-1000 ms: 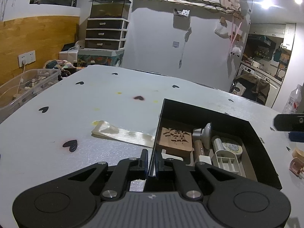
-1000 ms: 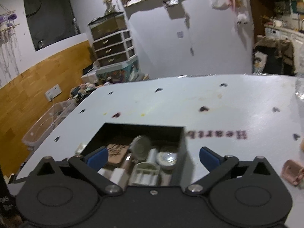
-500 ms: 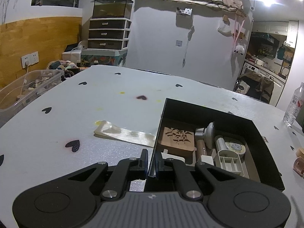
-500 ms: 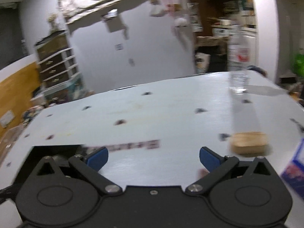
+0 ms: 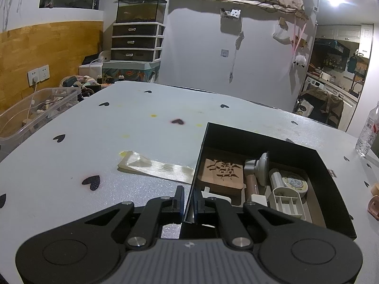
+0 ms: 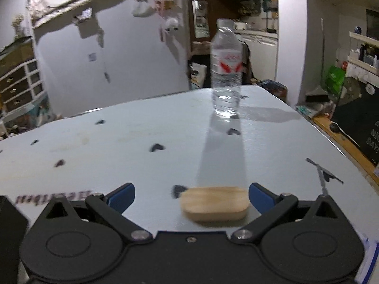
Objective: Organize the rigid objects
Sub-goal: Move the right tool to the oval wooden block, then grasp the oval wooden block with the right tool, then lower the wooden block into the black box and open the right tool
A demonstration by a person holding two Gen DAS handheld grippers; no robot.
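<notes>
A black open box (image 5: 331,184) sits on the white table, holding a carved wooden block (image 5: 222,172), a grey knob piece (image 5: 260,165), a tape roll (image 5: 295,182) and a white divided holder (image 5: 287,202). My left gripper (image 5: 188,201) is shut on the box's near left wall. In the right wrist view my right gripper (image 6: 190,195) is open, blue pads wide apart. A light wooden oblong block (image 6: 214,203) lies on the table between the pads, closer to the right one, with neither pad touching it.
A clear water bottle (image 6: 226,71) stands beyond the wooden block. A flat translucent packet (image 5: 154,165) lies left of the box. Small pink pieces (image 5: 374,203) rest at the right edge. A clear plastic bin (image 5: 35,111) sits off the table's left side.
My right gripper has swung right from above the box to the wooden block near the bottle and come closer to it. The left gripper keeps its hold on the box wall.
</notes>
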